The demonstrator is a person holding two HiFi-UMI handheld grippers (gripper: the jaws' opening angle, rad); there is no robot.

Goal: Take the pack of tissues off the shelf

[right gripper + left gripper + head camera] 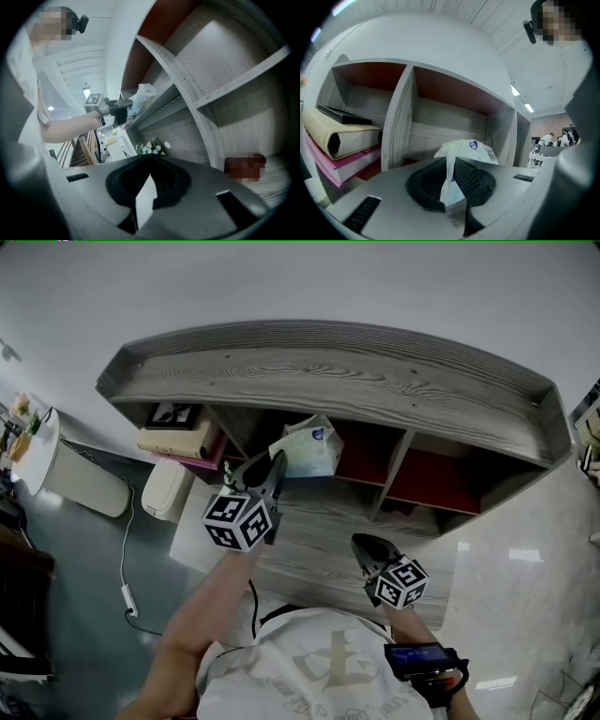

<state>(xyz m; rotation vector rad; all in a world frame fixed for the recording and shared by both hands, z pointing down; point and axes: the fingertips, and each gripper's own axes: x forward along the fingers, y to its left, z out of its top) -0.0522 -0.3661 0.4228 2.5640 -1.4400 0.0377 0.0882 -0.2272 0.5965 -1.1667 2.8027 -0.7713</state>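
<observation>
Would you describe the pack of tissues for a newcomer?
On the grey wooden shelf, find the second compartment from the left. The pack of tissues is the pale crinkly packet there, pinched by the left gripper; next door lie stacked books.

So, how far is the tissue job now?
Done: the left gripper is at the shelf, jaws pinched on the tissue pack. In hand: the pack is at the middle compartment's mouth. Left: bring it clear of the shelf. The right gripper is shut, empty.
</observation>
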